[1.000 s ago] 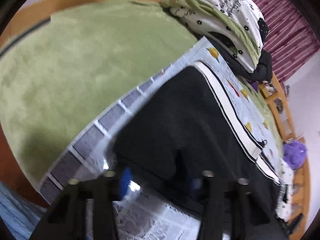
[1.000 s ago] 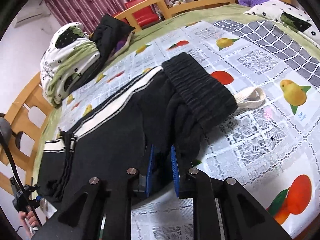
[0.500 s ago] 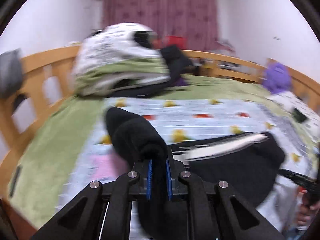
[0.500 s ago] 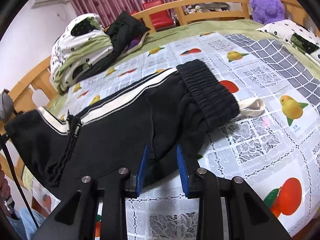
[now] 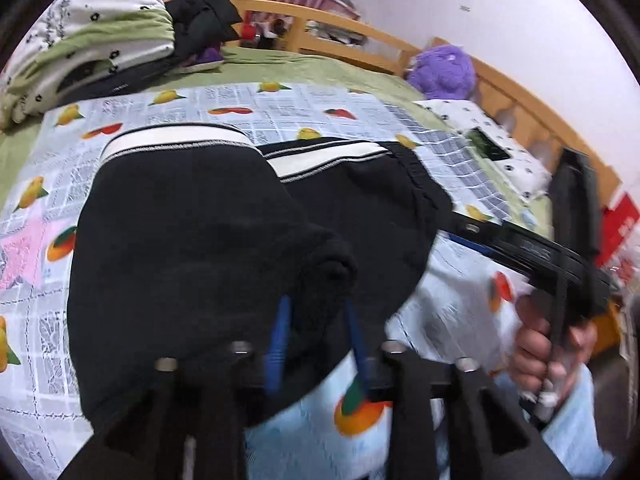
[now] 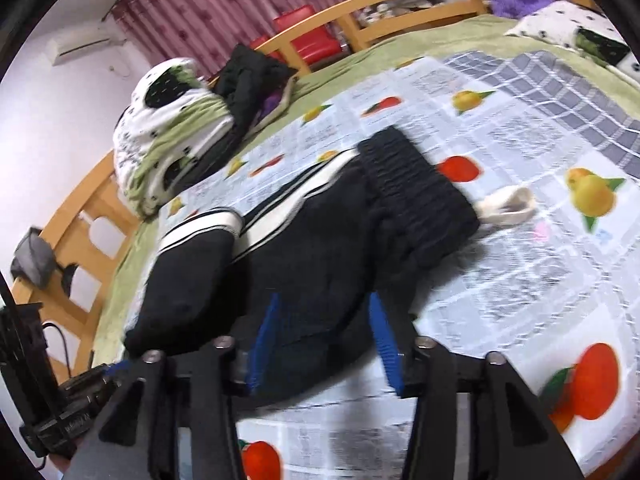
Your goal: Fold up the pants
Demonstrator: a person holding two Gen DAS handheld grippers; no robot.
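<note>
Looking across the fruit-print bedspread (image 6: 520, 240), I see it covers most of the bed, with the black pants (image 5: 192, 248) lying on it as the biggest thing in play. In the right wrist view their long axis runs from about 8 o'clock up to 2 o'clock, ribbed waistband (image 6: 416, 184) at the far end and the white side stripe (image 6: 296, 196) along the upper edge. The leg end looks folded over onto the body of the pants, its white-banded cuff (image 5: 176, 140) sitting at 11 o'clock in the left wrist view.

My left gripper (image 5: 318, 344) is parted, blue fingers (image 5: 276, 344) standing either side of a dark bulge of cloth without pinching it; I judge it released. My right gripper (image 6: 324, 344) is also spread wide, the near edge of the pants lying between its pads (image 6: 384, 340), nothing clamped.

The relation that matters: the cloth lies straight ahead at 12 o'clock from both grippers, touching or just beside the fingertips. The left one sits nearer the folded leg end, the right one nearer the waistband half. I'd say the first fold is laid and the next grasp should take the near edge.
</note>
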